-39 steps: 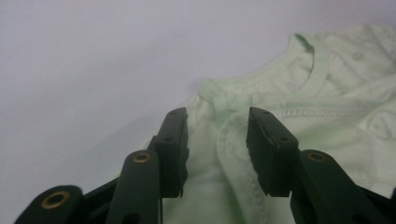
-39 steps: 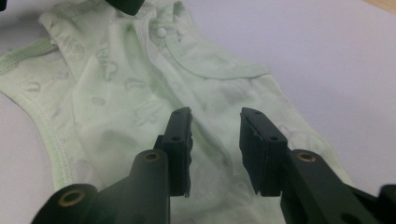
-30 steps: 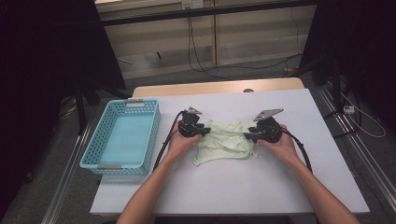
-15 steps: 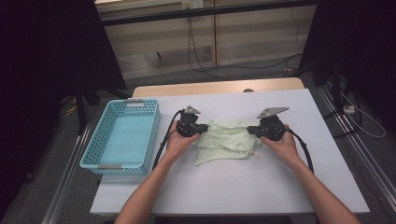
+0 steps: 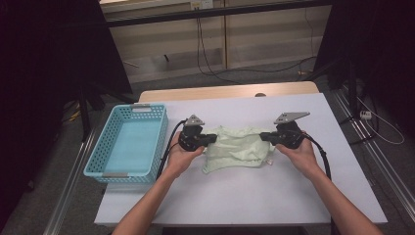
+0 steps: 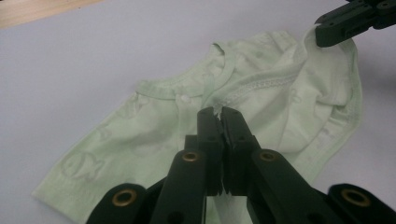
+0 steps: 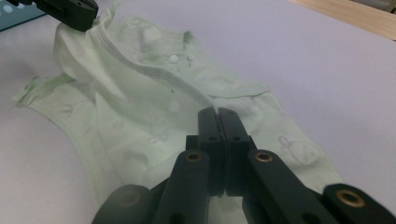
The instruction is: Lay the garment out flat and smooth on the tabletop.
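In the high view a pale green baby garment point(image 5: 238, 148) lies crumpled near the middle of the white table point(image 5: 254, 196), stretched between two hand-held tools: the left gripper point(image 5: 211, 139) bites its edge at 9 o'clock of the cloth, and the right gripper point(image 5: 264, 136) bites it at 3 o'clock. A light blue basket point(image 5: 128, 145) stands well off at 9 o'clock of the garment, and nothing lies between the two; cables point(image 5: 208, 41) trail over the floor at 12 o'clock, beyond the table's wooden far edge point(image 5: 225, 91). In the left gripper view the jaws are clenched on a fold of fabric beside the snap-buttoned placket point(image 6: 187, 99), with the neckline at 12 o'clock and the other tool nipping the cloth at 2 o'clock. In the right gripper view the jaws are likewise pressed together on a thin layer of the garment's front, the opposite tool gripping at 11 o'clock. Both holds look shallow, so I judge that a lift or outward pull could slip a corner free and let one side drop. Each bite may also take only one layer, so the garment could open unevenly, or the snaps could pop if the hands draw too far apart.
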`<action>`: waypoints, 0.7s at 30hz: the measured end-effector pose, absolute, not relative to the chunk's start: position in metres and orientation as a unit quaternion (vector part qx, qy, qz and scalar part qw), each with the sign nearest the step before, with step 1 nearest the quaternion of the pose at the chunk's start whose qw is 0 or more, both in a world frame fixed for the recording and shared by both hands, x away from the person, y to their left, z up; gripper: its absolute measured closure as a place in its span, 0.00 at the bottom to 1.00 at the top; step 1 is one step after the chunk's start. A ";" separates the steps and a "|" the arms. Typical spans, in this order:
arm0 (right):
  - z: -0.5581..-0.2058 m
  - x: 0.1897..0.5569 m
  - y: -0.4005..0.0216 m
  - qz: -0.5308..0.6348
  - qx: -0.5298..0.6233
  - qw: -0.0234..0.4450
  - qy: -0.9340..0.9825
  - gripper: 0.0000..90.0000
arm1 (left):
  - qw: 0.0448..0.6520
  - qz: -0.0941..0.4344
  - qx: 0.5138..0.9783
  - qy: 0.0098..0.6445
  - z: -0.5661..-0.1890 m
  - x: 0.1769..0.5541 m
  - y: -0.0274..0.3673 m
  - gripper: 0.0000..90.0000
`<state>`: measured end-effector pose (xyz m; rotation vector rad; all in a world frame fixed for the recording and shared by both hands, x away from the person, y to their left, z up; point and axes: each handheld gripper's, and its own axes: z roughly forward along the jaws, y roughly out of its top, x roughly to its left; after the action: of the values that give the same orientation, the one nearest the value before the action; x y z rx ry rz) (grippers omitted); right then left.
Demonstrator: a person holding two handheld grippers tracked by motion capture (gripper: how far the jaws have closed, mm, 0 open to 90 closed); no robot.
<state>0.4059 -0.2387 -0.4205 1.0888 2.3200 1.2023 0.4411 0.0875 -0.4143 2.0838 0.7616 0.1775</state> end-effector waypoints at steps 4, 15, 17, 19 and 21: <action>-0.419 0.395 -0.235 0.418 0.367 0.151 0.817 1.00 | 0.448 0.069 0.839 0.301 -0.414 0.430 0.095 0.97; -0.421 0.365 -0.225 0.417 0.335 0.132 0.834 1.00 | 0.437 0.057 0.856 0.272 -0.417 0.401 0.100 0.97; -0.422 0.359 -0.224 0.415 0.329 0.129 0.838 1.00 | 0.435 0.051 0.858 0.268 -0.418 0.397 0.102 0.97; -0.425 0.355 -0.223 0.410 0.325 0.131 0.842 1.00 | 0.431 0.053 0.862 0.263 -0.418 0.394 0.103 0.97; -0.427 0.352 -0.223 0.409 0.324 0.127 0.844 1.00 | 0.428 0.054 0.864 0.258 -0.419 0.391 0.104 0.97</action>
<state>0.3517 -0.2230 -0.4265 0.9423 2.4551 1.1887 0.3906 0.1042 -0.4192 2.1577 0.6453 0.1347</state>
